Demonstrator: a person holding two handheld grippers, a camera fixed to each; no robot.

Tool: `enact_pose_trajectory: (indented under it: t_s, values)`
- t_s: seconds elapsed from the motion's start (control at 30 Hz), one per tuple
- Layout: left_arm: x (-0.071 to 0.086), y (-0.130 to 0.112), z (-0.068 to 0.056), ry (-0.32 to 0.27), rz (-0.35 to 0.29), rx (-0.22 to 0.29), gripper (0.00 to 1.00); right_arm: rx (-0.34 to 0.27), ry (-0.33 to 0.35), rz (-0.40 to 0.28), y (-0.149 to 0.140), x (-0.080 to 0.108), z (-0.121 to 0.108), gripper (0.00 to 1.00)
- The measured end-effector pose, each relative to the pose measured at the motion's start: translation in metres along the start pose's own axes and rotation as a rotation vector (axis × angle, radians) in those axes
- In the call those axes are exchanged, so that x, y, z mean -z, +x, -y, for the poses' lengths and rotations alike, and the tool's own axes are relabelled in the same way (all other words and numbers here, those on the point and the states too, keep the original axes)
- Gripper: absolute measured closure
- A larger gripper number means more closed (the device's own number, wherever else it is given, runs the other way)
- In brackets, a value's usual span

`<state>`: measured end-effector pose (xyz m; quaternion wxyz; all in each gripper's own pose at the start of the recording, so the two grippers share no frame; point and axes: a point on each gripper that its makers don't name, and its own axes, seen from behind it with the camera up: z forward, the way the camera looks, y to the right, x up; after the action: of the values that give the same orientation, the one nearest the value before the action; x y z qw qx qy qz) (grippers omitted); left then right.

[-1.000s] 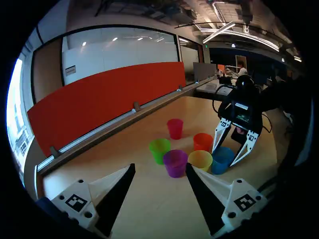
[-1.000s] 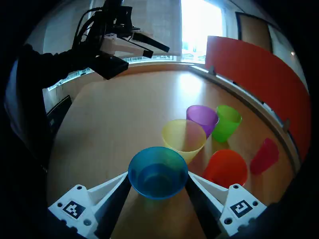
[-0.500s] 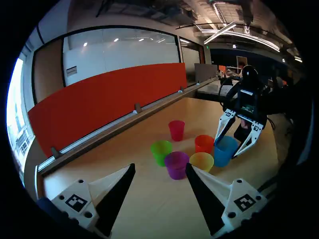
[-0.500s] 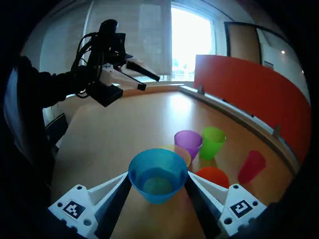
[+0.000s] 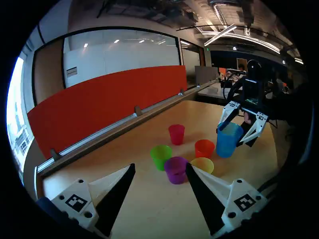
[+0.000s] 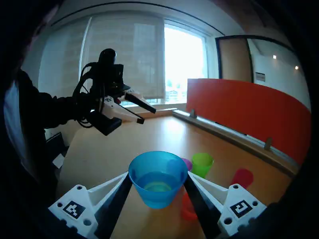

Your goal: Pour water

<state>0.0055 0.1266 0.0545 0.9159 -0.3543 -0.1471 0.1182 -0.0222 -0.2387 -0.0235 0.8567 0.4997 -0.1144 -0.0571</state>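
Observation:
My right gripper is shut on a blue cup with water in it, and holds it upright in the air above the table. In the left gripper view the same blue cup hangs in the right gripper above the other cups. On the wooden table stand a purple cup, a yellow cup, a green cup, an orange cup and a pink cup. My left gripper is open and empty, short of the purple cup. It also appears far left as the left gripper.
A red partition panel with a rail runs along the table's far edge. In the right gripper view a person's dark sleeve holds the other gripper, with a bright window behind. Bare tabletop lies between my left fingers and the cups.
My right gripper has lifted the blue cup off the table, from beside the yellow cup up above the group. The left gripper has stayed put.

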Motion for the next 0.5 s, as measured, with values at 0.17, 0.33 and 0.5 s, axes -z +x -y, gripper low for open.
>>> enact_pose_trajectory:
  t_s: [0.17, 0.33, 0.5]
  values:
    - [-0.003, 0.002, 0.003, -0.005, -0.001, 0.012, 0.06, -0.023, -0.002, -0.075, 0.019, 0.000, -0.001, 0.10]
    - [-0.010, 0.000, 0.006, -0.014, 0.011, 0.011, 0.06, -0.021, -0.010, -0.132, 0.034, 0.003, -0.003, 0.10]
    - [-0.018, 0.001, 0.009, -0.026, 0.014, 0.006, 0.06, -0.006, -0.025, -0.151, 0.040, 0.006, -0.006, 0.10]
